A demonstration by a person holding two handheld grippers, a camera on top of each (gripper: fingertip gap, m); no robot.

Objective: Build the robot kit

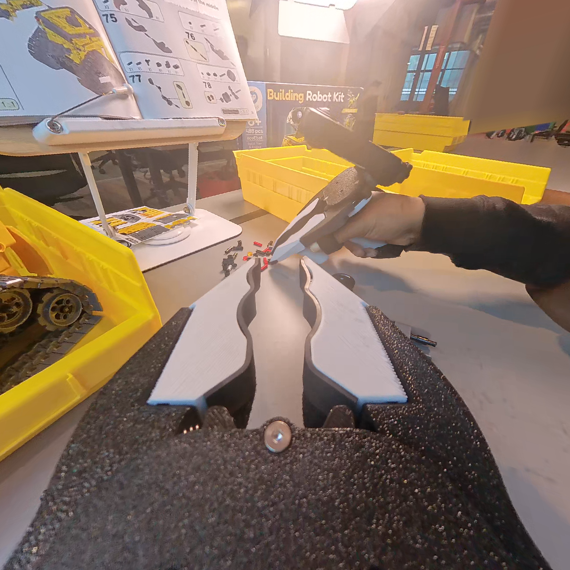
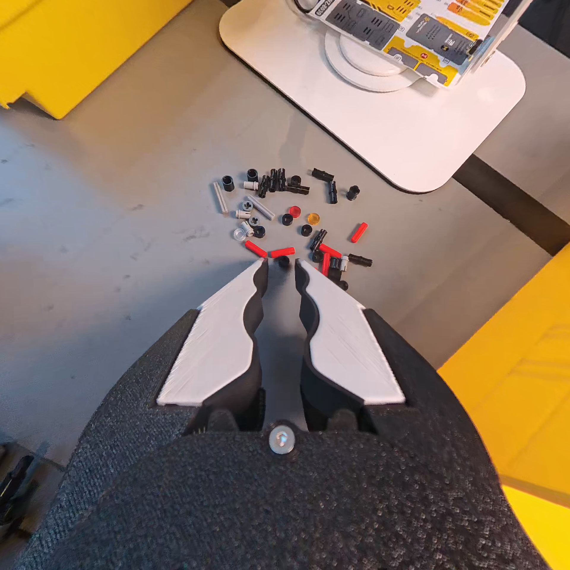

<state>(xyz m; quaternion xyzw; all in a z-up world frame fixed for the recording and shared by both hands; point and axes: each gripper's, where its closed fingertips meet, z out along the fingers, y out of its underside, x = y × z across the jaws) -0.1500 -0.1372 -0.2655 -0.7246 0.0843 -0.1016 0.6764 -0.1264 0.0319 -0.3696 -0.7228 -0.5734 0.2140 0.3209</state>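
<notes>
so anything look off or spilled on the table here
Nothing looks damaged. The small building pieces lie loose and scattered on the grey table beside the stand's white base, not in any yellow bin. One black pin lies alone, apart from the cluster. The right gripper is open over a black piece.

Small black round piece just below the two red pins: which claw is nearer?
Right. The right claw straddles the small black round piece with open tips. The left claw is open, hanging back beside the pile.

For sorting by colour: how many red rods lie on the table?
5 red rods: one alone at right, two just ahead of the right gripper, two crossed beside its right finger, which may hide more.
</notes>
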